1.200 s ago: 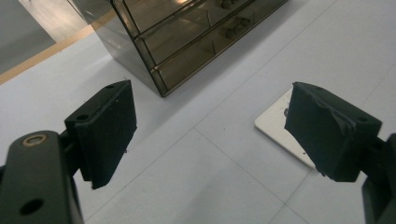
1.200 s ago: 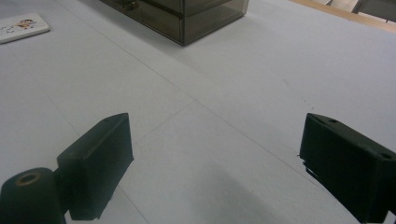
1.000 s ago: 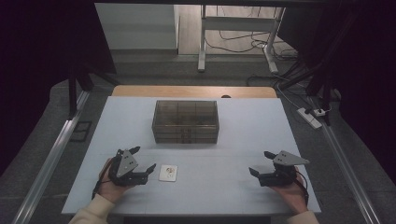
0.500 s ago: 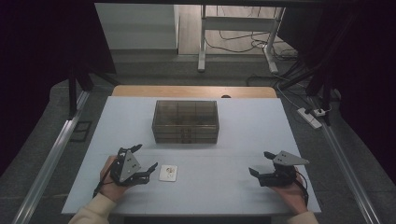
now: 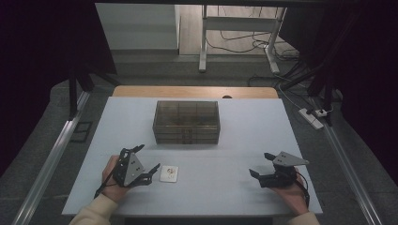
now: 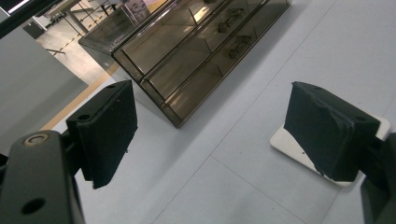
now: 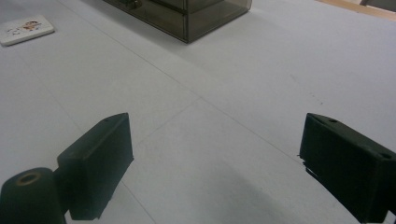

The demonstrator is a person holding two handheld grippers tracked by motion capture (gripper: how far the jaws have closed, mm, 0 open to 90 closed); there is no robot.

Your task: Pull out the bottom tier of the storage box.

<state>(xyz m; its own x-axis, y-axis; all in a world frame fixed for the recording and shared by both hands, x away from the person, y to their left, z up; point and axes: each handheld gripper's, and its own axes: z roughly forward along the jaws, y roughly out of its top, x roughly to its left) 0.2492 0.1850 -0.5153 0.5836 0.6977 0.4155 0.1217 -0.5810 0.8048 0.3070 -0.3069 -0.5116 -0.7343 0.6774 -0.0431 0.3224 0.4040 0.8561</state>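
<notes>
A smoky see-through box (image 5: pixel 186 122) with compartments stands in the middle of the white table (image 5: pixel 225 145). A small white card (image 5: pixel 169 173) with a picture lies flat near the front left. My left gripper (image 5: pixel 149 167) is tilted just left of the card and is open with nothing in it. In the left gripper view the card (image 6: pixel 287 142) lies partly behind the right pad (image 6: pixel 327 133), with the box (image 6: pixel 196 51) farther off. My right gripper (image 5: pixel 260 165) rests open and empty at the front right. In the right gripper view, the gripper (image 7: pixel 215 154) faces bare table, the card (image 7: pixel 25 29) and the box (image 7: pixel 187 14).
A wooden strip (image 5: pixel 195 92) runs along the table's far edge. Beyond it are desk legs (image 5: pixel 202 42) and cables on the floor, with a power strip (image 5: pixel 312 118) at the right. Metal rails (image 5: pixel 51 159) flank the table.
My left gripper has rolled and edged right toward the card. The right gripper, card and box have stayed put.
</notes>
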